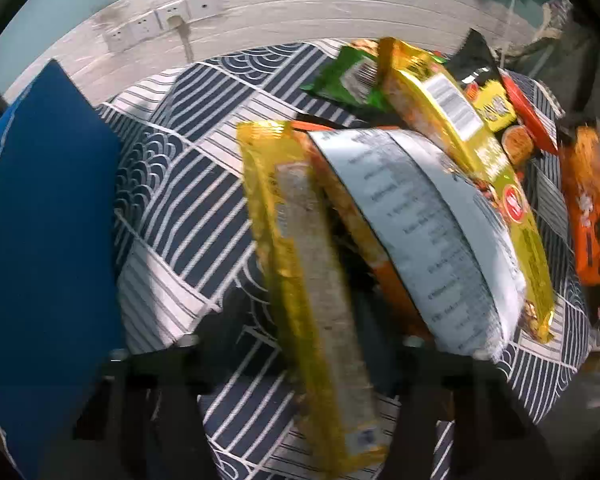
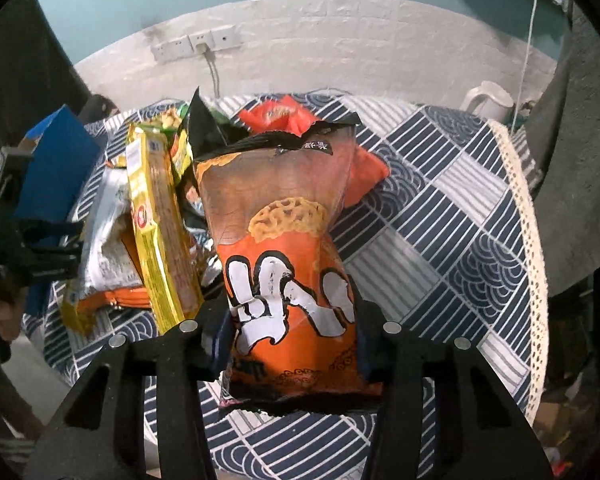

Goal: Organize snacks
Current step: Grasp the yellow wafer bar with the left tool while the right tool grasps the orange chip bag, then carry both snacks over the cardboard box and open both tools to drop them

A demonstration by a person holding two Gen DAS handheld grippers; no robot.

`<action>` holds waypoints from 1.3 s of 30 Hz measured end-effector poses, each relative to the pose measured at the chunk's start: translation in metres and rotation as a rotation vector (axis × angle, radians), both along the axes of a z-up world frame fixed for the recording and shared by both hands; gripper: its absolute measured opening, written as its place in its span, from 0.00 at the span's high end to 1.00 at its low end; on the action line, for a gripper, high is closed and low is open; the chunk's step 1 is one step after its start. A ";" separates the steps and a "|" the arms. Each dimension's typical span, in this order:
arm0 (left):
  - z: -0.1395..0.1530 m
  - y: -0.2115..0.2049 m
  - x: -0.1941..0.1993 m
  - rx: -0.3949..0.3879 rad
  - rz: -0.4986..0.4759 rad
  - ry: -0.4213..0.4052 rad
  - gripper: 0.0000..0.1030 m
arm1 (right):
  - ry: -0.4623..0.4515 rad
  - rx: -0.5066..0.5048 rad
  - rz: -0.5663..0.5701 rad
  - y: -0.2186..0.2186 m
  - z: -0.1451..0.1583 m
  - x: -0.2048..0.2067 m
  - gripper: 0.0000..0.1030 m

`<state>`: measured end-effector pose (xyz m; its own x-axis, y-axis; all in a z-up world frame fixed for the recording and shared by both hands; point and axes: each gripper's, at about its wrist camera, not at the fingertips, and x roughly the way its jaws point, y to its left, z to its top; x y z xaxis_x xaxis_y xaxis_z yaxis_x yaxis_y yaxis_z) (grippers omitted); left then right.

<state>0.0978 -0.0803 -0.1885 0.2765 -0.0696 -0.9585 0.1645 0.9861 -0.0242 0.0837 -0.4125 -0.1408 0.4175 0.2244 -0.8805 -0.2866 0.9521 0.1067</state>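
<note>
Two grippers are at work, each pointing steeply down at the pile of snacks on the patterned worktop (image 2: 452,216). Nearest in the right wrist view, the right gripper (image 2: 294,330) is clamped on the lower part of an orange snack bag (image 2: 288,248), its pads pressing the bag's sides so the pack stands up along the fingers, apparently off the cloth. In the left wrist view the left gripper (image 1: 300,348) has a long yellow packet (image 1: 312,280) running between its fingers, but blur and shadow keep me from telling whether the pads press on it. Just beside that packet lies a white-backed packet (image 1: 420,232), with a second yellow packet (image 1: 460,152) leaning behind it, then a green packet (image 1: 352,80) and a black bag (image 1: 480,60) further back. A blue box (image 1: 48,220) stands at the left of the worktop, a likely place for sorted items. The step in hand looks like picking packs out of the heap; next, each hand would need to carry its pack clear of its neighbours without dragging them, then set it down sorted. A white kettle (image 2: 488,100) sits at the far edge.
</note>
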 end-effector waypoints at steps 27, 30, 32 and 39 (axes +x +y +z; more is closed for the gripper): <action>0.061 0.023 -0.037 0.040 -0.019 -0.150 0.73 | -0.138 0.002 0.009 0.017 0.058 -0.013 0.54; 0.074 0.025 -0.041 0.039 -0.029 -0.181 0.73 | -0.151 0.006 0.014 0.021 0.065 -0.015 0.54; 0.082 0.026 -0.045 0.032 -0.029 -0.194 0.73 | -0.161 0.009 0.020 0.025 0.070 -0.017 0.54; 0.106 0.035 -0.057 0.011 -0.032 -0.249 0.73 | -0.186 0.022 0.045 0.039 0.084 -0.021 0.54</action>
